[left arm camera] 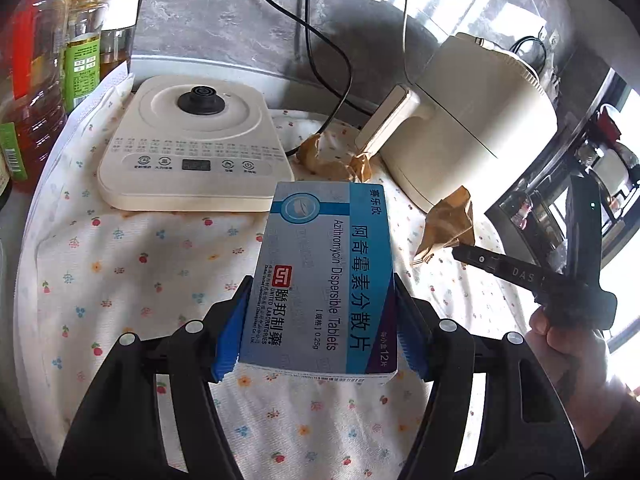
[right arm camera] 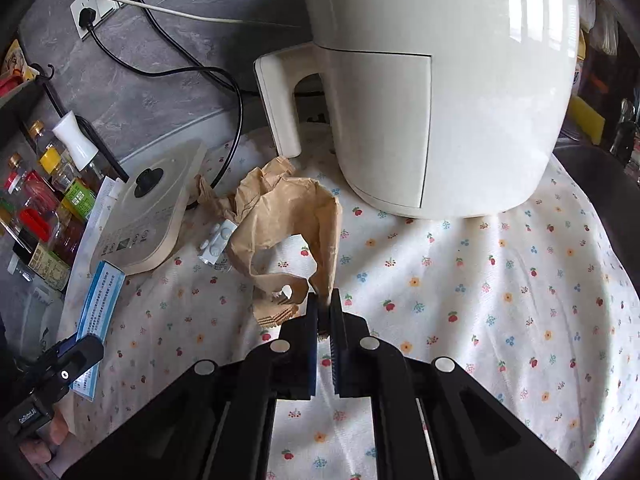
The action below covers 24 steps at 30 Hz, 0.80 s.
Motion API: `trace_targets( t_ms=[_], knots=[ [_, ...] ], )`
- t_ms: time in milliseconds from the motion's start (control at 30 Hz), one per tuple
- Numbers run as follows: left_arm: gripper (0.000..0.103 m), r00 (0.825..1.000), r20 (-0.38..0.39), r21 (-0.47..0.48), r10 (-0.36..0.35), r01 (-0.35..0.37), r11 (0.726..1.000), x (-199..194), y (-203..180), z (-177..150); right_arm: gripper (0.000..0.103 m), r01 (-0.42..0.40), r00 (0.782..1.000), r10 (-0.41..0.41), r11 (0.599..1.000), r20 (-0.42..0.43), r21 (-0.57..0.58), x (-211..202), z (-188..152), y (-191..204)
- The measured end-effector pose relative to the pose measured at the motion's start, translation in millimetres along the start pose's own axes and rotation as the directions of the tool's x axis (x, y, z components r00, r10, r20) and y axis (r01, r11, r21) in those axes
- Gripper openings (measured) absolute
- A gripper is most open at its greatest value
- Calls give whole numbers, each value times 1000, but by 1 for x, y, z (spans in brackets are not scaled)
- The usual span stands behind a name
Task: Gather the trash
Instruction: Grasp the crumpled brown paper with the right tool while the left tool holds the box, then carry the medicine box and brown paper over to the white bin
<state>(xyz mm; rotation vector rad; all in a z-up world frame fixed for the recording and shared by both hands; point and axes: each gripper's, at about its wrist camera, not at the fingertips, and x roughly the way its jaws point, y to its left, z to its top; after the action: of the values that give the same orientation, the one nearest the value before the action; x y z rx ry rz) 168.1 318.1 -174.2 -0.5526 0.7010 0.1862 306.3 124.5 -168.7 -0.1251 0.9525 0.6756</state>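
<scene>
**Box and paper both gripped**

The left gripper [left arm camera: 320,320] clamps the blue tablet box [left arm camera: 324,276], which hides the cloth [left arm camera: 132,264] behind. The right gripper [right arm camera: 325,312] pinches the crumpled brown paper [right arm camera: 288,216] near the white appliance [right arm camera: 440,92]; open cloth lies right.

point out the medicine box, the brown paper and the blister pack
blue medicine box [left arm camera: 320,276], left wrist view, printed top face
crumpled brown paper bag [right arm camera: 288,216], right wrist view, middle fold
white blister pack [right arm camera: 218,240], right wrist view, centre
</scene>
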Motion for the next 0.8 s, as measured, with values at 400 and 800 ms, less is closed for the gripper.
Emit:
trace_targets(
  t_ms=[400,800],
  knots=[
    [65,985,-58,137,-164,171,976,43,-103,-2,6,107,992,-116,983,52,151,-103,-60,-105],
    [65,949,-144,284,-279,310,907,49,-253,-57,6,189,958,-264,874,112,447,-219,-159,-250]
  ],
)
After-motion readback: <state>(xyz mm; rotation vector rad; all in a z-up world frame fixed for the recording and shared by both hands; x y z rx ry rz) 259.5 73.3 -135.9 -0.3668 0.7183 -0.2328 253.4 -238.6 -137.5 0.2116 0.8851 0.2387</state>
